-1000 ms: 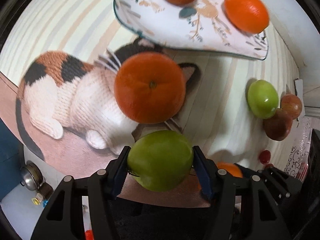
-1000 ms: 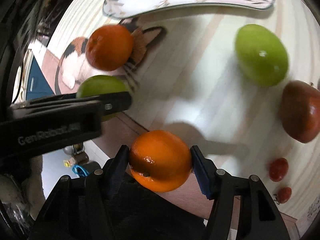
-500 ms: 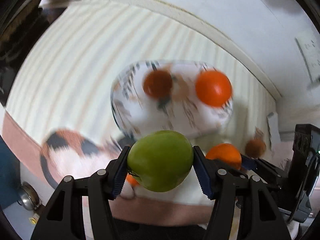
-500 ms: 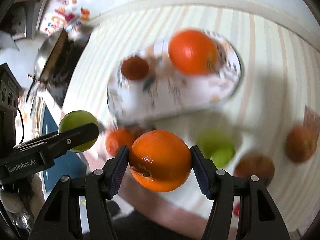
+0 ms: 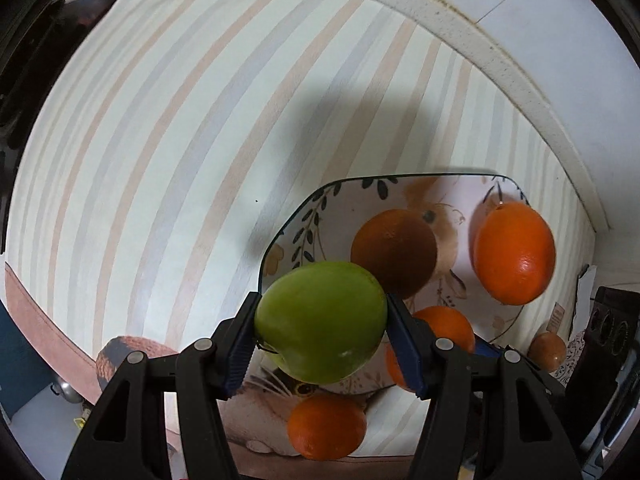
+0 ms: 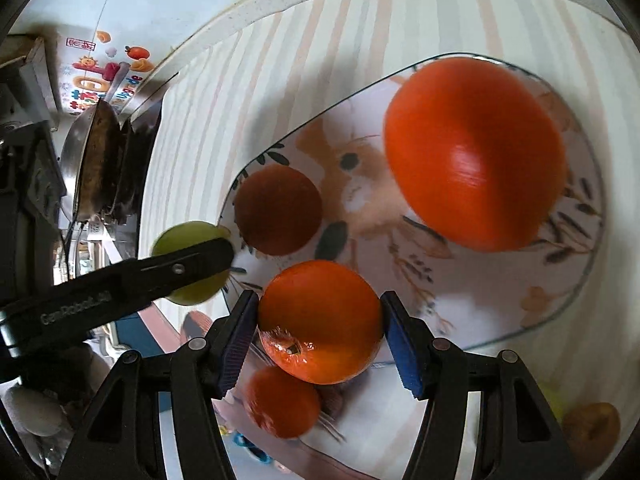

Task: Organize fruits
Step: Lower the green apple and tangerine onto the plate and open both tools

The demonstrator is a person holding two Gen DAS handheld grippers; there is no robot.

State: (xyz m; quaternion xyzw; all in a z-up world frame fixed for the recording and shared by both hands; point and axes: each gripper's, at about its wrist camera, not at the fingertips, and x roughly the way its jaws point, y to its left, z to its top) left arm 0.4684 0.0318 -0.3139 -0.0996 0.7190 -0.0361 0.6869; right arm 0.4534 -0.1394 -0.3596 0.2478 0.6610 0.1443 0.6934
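Moved: both grippers carried from the cat mat to above the plate (image 5: 280,240).
Left gripper (image 5: 322,330): half-spread, clamping apple (image 5: 320,320) over plate rim.
Right gripper (image 6: 320,330): half-spread, clamping orange (image 6: 320,320) over plate.

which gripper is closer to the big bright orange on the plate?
Right. The right gripper, holding an orange, is over the plate, just short of the big orange. The left gripper, holding a green apple, is at the plate's far edge.
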